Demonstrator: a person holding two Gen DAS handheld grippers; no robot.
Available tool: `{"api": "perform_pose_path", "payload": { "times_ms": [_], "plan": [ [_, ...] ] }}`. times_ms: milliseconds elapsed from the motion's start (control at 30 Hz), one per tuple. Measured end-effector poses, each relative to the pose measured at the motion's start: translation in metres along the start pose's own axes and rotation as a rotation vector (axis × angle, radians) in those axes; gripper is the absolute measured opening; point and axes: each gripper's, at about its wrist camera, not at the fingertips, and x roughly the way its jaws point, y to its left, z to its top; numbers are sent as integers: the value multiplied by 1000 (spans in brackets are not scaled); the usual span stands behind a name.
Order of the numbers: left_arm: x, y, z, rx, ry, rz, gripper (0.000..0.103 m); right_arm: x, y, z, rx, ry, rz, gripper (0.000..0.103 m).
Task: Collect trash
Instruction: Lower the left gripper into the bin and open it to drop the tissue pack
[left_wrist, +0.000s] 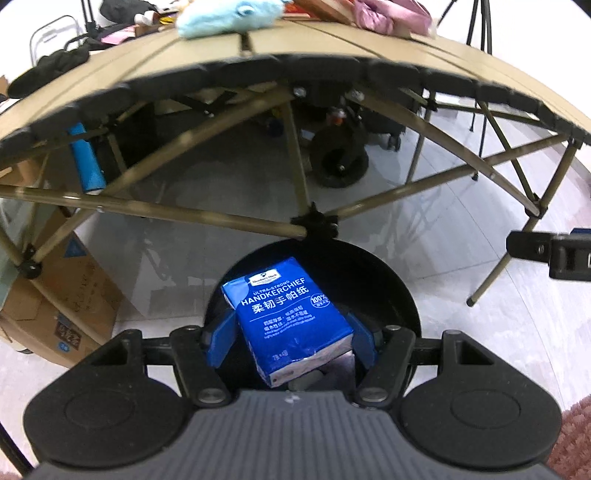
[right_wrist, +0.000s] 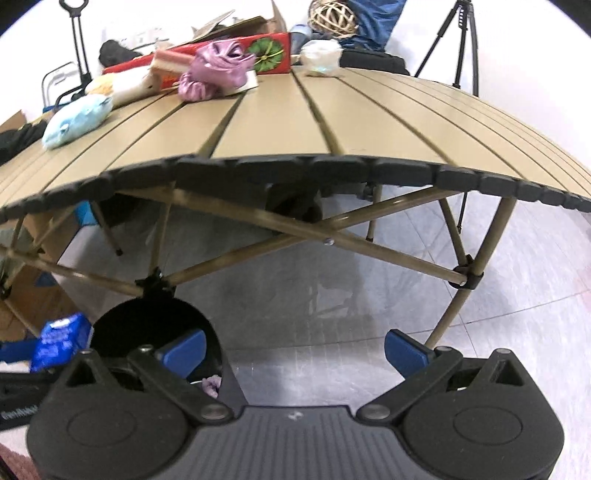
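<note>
My left gripper (left_wrist: 291, 338) is shut on a blue handkerchief tissue pack (left_wrist: 288, 314), its blue pads pressing both sides. The pack hangs over the round mouth of a black trash bin (left_wrist: 399, 295) standing on the floor below the table's front edge. Inside the bin some pale scraps show under the pack. In the right wrist view my right gripper (right_wrist: 295, 350) stands open and empty, to the right of the same bin (right_wrist: 147, 325). The blue pack (right_wrist: 59, 345) and the left gripper's black body show at the left edge there.
A tan slatted folding table (right_wrist: 332, 125) with crossed legs stands ahead. On it lie a light blue plush (right_wrist: 75, 120), a pink plush (right_wrist: 218, 70), a red box (right_wrist: 269, 51) and a white cup (right_wrist: 319, 55). Cardboard boxes (left_wrist: 62, 295) sit on the floor at left; a tripod (right_wrist: 461, 40) stands at back right.
</note>
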Motion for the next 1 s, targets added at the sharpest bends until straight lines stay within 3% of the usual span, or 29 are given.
{"api": "perform_pose_path", "payload": {
  "times_ms": [467, 867, 933, 1000],
  "plan": [
    [42, -11, 6, 9, 93, -16, 66, 10, 0, 1, 35, 12, -9, 103],
    [49, -3, 1, 2, 128, -17, 67, 23, 11, -1, 7, 45, -18, 103],
    [48, -2, 1, -1, 131, -20, 72, 24, 12, -1, 6, 46, -17, 103],
    [48, -1, 2, -10, 126, -19, 85, 24, 13, -1, 3, 49, -15, 103]
  ]
}}
